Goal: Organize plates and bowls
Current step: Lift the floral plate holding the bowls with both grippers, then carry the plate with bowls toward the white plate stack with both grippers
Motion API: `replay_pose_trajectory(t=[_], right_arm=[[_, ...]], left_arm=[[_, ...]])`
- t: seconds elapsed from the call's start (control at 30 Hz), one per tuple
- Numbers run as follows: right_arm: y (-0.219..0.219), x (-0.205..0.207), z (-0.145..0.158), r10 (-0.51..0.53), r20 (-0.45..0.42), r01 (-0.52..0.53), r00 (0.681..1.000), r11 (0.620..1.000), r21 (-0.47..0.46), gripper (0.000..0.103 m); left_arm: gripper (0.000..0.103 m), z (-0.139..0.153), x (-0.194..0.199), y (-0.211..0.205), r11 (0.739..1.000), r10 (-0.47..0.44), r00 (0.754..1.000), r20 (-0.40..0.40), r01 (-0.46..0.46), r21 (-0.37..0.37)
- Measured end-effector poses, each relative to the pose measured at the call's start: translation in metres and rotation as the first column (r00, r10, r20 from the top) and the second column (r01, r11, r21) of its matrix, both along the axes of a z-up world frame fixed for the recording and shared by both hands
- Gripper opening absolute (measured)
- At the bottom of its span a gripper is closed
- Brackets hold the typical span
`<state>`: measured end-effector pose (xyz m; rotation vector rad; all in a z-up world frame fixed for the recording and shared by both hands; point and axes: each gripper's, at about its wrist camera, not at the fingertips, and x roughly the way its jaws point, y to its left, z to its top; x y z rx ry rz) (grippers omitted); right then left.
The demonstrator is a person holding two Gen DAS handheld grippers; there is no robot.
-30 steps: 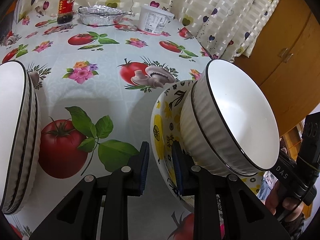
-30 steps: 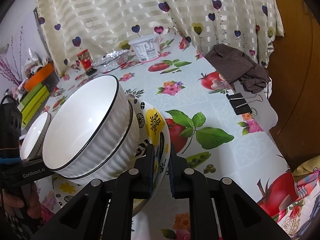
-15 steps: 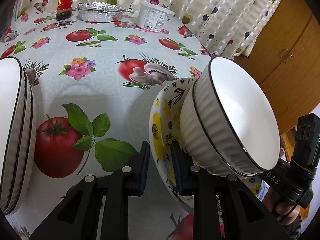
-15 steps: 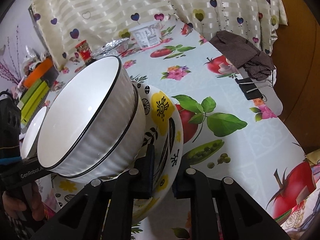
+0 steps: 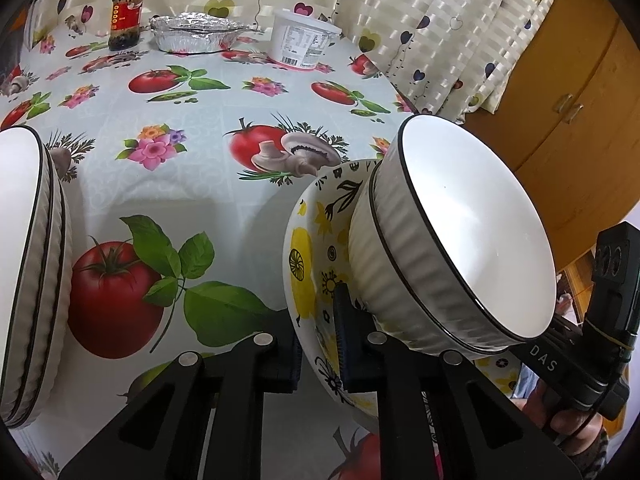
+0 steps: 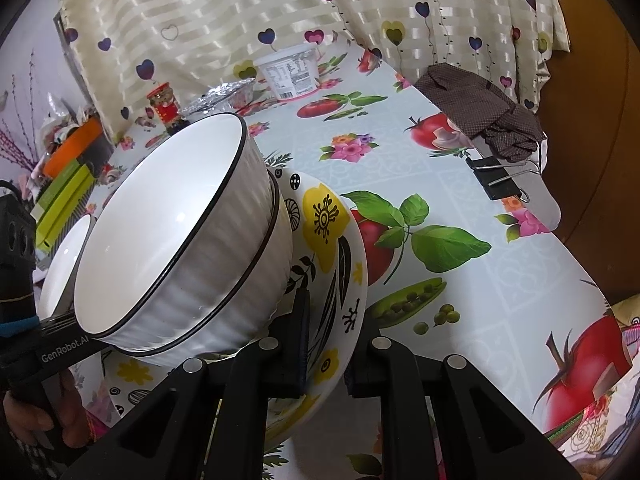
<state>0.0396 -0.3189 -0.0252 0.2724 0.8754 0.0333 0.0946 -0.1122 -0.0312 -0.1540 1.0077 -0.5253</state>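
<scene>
A yellow-flowered plate [image 5: 308,276] carries two stacked white ribbed bowls [image 5: 472,236] with black rims. Both grippers clamp its rim from opposite sides. My left gripper [image 5: 318,346] is shut on the plate's near edge. My right gripper [image 6: 326,346] is shut on the plate [image 6: 328,232] too, with the bowl stack [image 6: 172,240] to its left. The plate is held tilted above the tablecloth. A second stack of white bowls [image 5: 28,264] stands at the far left, also showing in the right wrist view [image 6: 64,256].
At the table's back stand a red-labelled jar [image 5: 126,16], a foil tray [image 5: 196,34] and a white tub [image 5: 304,42]. A brown cloth [image 6: 480,108] and binder clip [image 6: 500,178] lie at the right table edge. A wooden cabinet [image 5: 560,92] is beyond it.
My left gripper has closed in on the plate's rim and now grips it. The right gripper's jaws sit wider apart around the plate's edge. The plate with bowls has shifted slightly.
</scene>
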Motion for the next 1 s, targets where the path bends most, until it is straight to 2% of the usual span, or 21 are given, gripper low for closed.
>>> replay_pose_trajectory(t=[0.67, 1.0], right_arm=[[0.009, 0.001, 0.005, 0.027, 0.06, -0.027, 0.998, 1.0, -0.005, 0.014], [0.015, 0.003, 0.021, 0.041, 0.089, -0.042, 0.995, 0.999, 0.001, 0.014]], left_arm=[[0.013, 0.003, 0.001, 0.009, 0.999, 0.036, 0.999, 0.011, -0.036, -0.009], [0.013, 0.022, -0.001, 0.016, 0.998, 0.057, 0.997, 0.049, -0.057, 0.005]])
